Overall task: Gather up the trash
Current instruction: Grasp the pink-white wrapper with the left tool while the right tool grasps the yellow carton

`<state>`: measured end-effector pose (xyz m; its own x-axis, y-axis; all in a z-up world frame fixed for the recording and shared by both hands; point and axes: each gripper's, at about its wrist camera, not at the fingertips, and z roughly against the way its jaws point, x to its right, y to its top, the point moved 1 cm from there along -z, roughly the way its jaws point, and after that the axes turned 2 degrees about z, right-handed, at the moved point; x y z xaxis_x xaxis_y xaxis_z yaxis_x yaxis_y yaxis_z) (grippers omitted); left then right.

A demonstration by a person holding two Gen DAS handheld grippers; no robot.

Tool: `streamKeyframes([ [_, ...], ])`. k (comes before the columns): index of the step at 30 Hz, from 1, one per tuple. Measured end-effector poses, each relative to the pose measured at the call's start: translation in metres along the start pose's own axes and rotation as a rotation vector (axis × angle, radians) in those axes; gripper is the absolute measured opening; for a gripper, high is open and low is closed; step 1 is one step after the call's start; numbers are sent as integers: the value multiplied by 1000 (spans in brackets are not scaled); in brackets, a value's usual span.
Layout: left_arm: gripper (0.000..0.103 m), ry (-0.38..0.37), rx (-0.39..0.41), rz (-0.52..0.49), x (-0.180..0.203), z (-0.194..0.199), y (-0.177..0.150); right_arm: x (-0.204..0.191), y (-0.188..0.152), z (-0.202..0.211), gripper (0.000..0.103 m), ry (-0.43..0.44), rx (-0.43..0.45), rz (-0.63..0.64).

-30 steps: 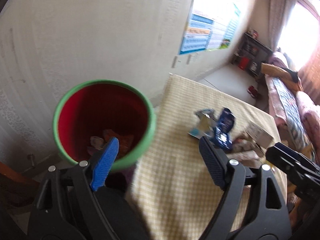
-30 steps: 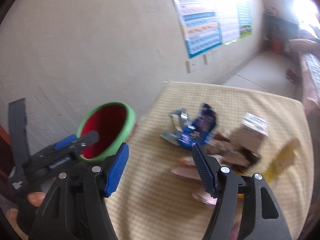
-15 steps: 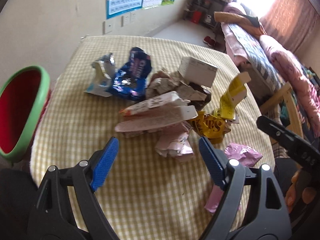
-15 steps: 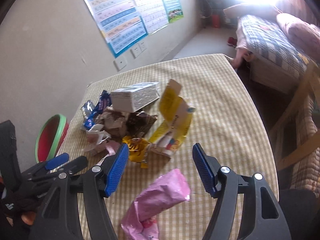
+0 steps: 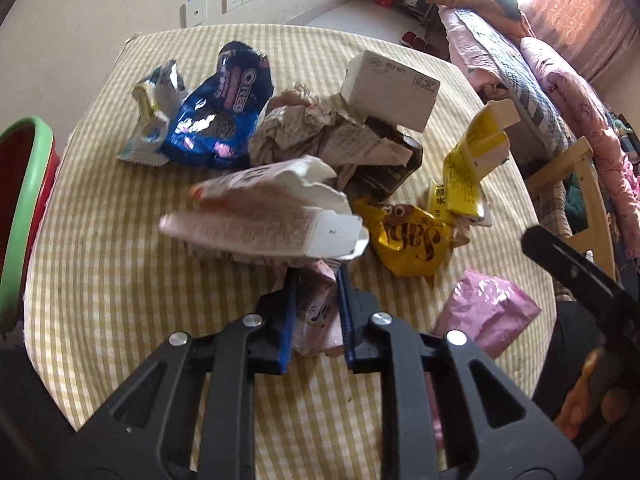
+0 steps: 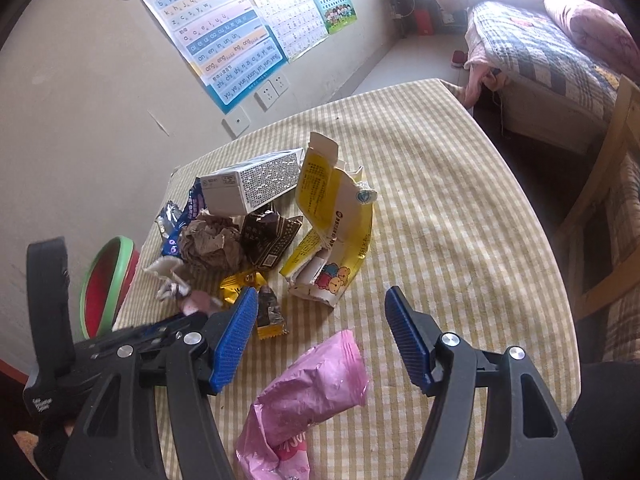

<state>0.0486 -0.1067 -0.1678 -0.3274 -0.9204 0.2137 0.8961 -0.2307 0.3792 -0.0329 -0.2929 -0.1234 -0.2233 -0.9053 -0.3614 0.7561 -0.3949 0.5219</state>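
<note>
My left gripper is shut on a crumpled pale pink wrapper at the near edge of a trash pile on the checked tablecloth. A torn white carton lies just beyond it. My right gripper is open and empty, above a pink plastic packet. The red bin with a green rim stands off the table's left edge; it also shows in the right wrist view.
The pile holds a blue Oreo bag, a white box, crumpled paper, a yellow wrapper and a torn yellow carton. A wall runs behind the table. A bed and a wooden chair stand to the right.
My left gripper swung from over the bin to the pile and shut on the pale pink wrapper. My right gripper moved right along the table and stayed open.
</note>
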Motion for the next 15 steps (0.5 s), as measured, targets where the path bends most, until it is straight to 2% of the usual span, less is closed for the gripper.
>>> streamKeyframes([
  [7, 19, -3, -10, -1, 0, 7, -15, 12, 24, -26, 64, 5, -36, -43],
  [9, 33, -1, -6, 0, -1, 6, -15, 14, 31, -36, 64, 0, -46, -45],
  [11, 43, 6, -3, 7, 1, 3, -13, 15, 38, -45, 64, -3, -59, -43],
  [15, 50, 15, -13, 19, -3, -3, -13, 15, 45, -63, 64, -12, -95, -34],
])
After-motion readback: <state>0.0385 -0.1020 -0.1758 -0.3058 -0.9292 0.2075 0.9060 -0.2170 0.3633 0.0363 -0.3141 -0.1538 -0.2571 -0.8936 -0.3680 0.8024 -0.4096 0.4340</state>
